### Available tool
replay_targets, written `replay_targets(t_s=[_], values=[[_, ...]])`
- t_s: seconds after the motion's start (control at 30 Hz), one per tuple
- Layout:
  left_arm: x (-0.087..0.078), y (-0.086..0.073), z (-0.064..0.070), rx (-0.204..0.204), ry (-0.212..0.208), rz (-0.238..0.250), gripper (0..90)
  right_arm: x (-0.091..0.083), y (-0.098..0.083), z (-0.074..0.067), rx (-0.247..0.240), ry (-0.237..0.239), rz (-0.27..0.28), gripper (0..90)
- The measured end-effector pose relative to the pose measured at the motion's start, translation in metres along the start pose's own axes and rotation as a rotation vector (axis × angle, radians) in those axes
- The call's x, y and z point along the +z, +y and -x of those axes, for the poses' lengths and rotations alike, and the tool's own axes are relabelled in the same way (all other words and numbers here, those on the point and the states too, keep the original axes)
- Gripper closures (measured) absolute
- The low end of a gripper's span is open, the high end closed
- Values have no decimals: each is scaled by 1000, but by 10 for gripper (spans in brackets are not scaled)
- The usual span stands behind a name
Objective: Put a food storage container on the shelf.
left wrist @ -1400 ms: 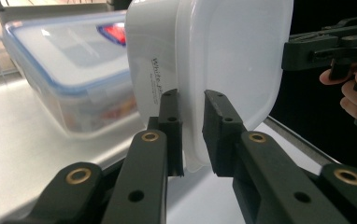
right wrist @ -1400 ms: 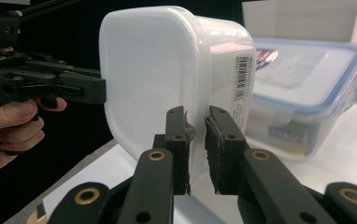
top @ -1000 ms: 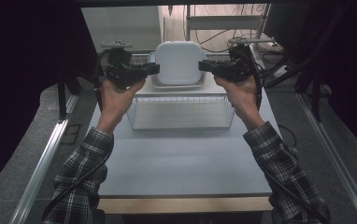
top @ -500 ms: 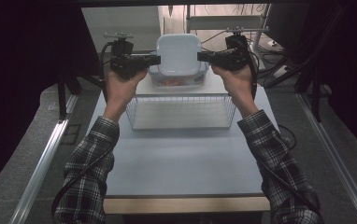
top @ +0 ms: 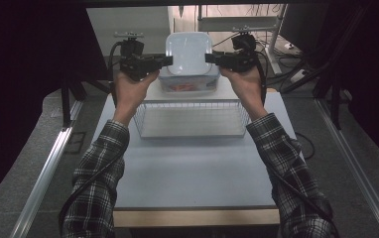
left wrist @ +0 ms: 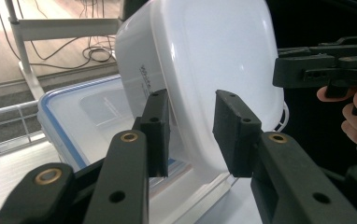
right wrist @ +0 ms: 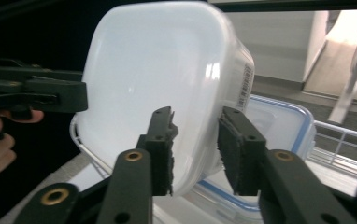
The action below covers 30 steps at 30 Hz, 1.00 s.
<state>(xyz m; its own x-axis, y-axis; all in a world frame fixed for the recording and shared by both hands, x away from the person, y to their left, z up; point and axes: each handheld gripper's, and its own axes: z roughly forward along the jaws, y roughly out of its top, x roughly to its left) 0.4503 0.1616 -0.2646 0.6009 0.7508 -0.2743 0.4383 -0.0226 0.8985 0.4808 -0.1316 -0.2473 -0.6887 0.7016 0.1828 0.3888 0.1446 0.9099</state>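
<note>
You are setting the white container (top: 188, 53) onto the blue-rimmed lidded box (top: 190, 87) behind the wire basket (top: 190, 120). Your left gripper (top: 165, 60) and right gripper (top: 210, 58) have just been opening, jaws straddling its rim unclamped. Next, judge it settled, then back away sideways.

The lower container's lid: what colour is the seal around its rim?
Blue, on the lower container's lid; the left gripper view shows it best.

A pale table (top: 192, 173) stands on grey floor (top: 356, 163), dark surroundings either side, cables (top: 296, 74) trailing behind.
</note>
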Motion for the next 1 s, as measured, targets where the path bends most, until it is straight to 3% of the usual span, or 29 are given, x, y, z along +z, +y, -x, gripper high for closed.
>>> replay_targets(t_s=[0.2, 0.3, 0.5, 0.8, 1.0], values=[[2, 0, -6, -34, -9, 6, 607, 5, 2, 0, 15, -1, -11, 602], [4, 2, -8, -37, 19, 8, 542, 9, 2, 2, 17, 2, -37, 550], [7, 8, -11, -25, 63, 12, 487, 11, 4, 4, 25, -11, -21, 514], [11, 16, -18, -44, 77, 18, 480, 16, 9, 10, 41, -38, 19, 499], [9, 15, -16, -37, 63, 23, 468, 19, 12, 9, 6, -62, 26, 512]])
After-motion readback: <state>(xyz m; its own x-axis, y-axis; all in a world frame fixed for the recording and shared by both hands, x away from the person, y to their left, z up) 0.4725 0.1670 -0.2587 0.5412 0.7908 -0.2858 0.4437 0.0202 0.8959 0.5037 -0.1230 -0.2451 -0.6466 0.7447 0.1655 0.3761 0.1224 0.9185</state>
